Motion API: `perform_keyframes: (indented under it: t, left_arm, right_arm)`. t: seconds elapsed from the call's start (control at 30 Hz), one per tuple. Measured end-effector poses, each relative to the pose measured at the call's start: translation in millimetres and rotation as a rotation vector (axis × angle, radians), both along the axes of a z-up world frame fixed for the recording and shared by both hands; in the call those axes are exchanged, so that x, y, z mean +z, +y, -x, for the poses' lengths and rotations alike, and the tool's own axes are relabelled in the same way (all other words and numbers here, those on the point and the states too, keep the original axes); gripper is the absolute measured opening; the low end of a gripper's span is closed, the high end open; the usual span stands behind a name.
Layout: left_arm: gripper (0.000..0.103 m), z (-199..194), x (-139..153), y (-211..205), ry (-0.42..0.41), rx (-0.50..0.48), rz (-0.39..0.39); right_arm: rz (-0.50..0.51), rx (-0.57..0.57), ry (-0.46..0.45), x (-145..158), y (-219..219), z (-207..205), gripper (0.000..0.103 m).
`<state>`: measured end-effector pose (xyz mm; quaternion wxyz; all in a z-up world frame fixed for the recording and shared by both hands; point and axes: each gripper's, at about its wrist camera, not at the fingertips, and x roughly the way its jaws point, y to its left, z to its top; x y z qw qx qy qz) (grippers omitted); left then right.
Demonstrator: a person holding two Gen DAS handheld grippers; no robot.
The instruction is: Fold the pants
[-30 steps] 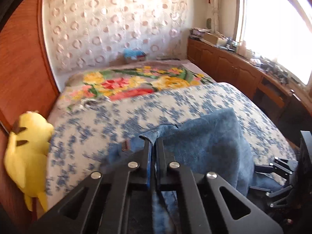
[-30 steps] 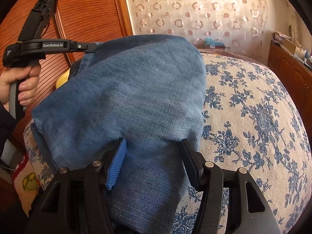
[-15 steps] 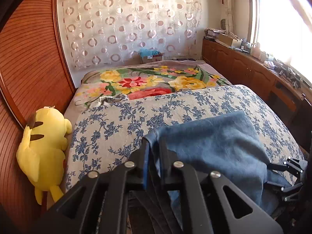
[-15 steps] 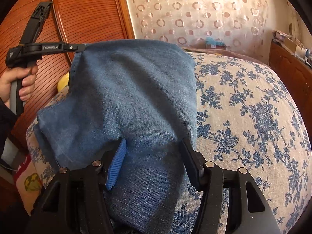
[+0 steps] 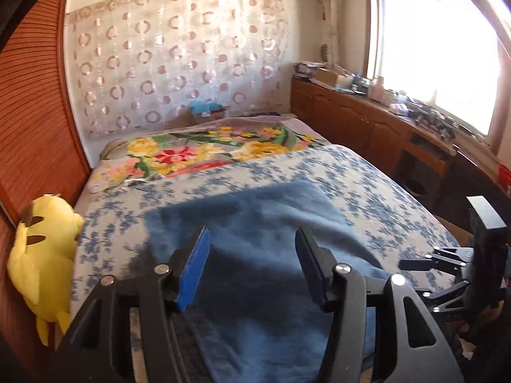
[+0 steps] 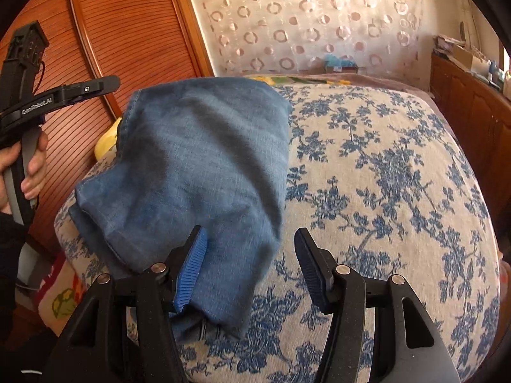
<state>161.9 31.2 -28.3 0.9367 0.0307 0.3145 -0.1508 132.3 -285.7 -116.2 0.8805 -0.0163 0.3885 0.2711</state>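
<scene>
Pants folded flat on the bed, yellow plush left of them; left hand-held gripper jaws just opened, half-wide above pants – nothing pinched; right hand-held gripper half-wide over pants' right edge – pads clear.

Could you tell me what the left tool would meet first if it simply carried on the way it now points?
Most likely the folded blue pants on the bed. The left tool is open, its fingers empty and angled down over the denim. Depth is hard to judge in this fisheye view, so how near the cloth lies is unclear.
</scene>
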Motion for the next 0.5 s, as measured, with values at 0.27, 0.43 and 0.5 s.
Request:
perform_keyframes:
  t: [0.27, 0.43, 0.5]
  left_arm:
    - [0.055, -15.8, -26.0, -22.6, 0.051, -0.044, -0.033]
    - [0.055, -39.7, -19.0, -16.1, 0.032, -0.041, -0.02]
    - [0.055, -53.3, -16.4, -15.6, 0.028, -0.037, -0.018]
  right_arm:
    - [0.006, 0.013, 0.015, -9.3, -0.8, -0.8, 0.058]
    - [0.021, 0.014, -0.02, 5.6, -5.1, -17.6, 0.058]
    - [0.025, 0.01, -0.03, 11.7, -7.2, -30.3, 0.058]
